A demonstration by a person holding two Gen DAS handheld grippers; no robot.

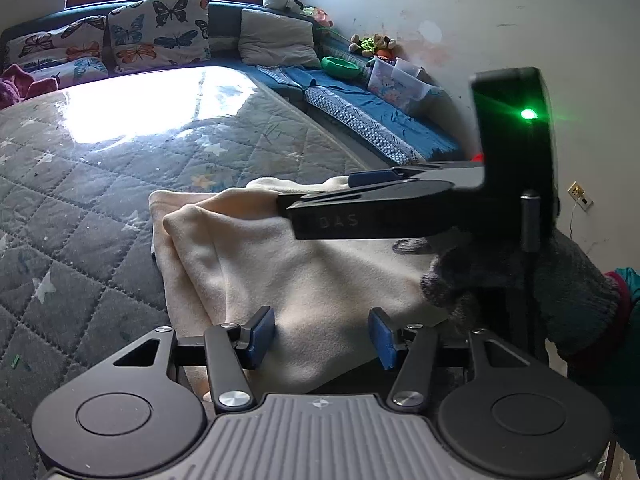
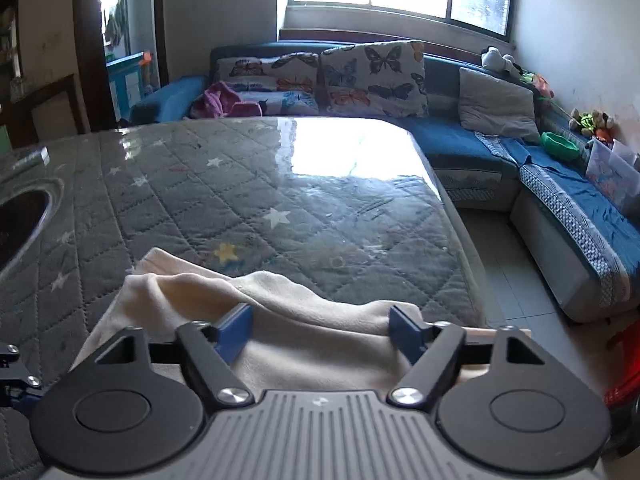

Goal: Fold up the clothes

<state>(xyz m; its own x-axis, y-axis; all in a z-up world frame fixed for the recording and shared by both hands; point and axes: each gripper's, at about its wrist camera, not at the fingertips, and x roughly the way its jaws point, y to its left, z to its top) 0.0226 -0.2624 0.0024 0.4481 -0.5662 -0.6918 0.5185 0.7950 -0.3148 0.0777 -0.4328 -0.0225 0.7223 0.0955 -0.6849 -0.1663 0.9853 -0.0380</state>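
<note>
We see a cream-coloured cloth [image 1: 280, 264] lying rumpled near the edge of a grey quilted table cover [image 1: 80, 208] printed with stars. Part of it is folded over on itself, with a raised ridge running across its far side. In the right wrist view the same cloth [image 2: 304, 344] sits directly under the camera, its near part spilling toward the table's edge.

The left gripper [image 1: 322, 336] hovers low over the cloth with its blue-padded fingers spread apart, fabric showing between them but nothing pinched. The right gripper [image 2: 322, 334] likewise has its fingers spread wide over the cloth; the pads seem to rest against the fabric, though from this angle we cannot be sure they touch it.

In the left wrist view the right gripper [image 1: 320, 196] reaches in sideways from the right, its tip over the cloth's raised fold, carried by a hand in a dark fuzzy glove [image 1: 520, 280]. A green light [image 1: 528, 114] glows on its upright black housing.

Beyond the table a blue corner sofa [image 2: 460, 140] runs along the walls, holding butterfly-print cushions [image 2: 372, 76], a plain grey cushion [image 2: 496, 104], a magenta garment [image 2: 224, 102], a green bowl [image 2: 560, 146] and some plush toys [image 2: 592, 120]. Bright window light glares off the table's far half.
</note>
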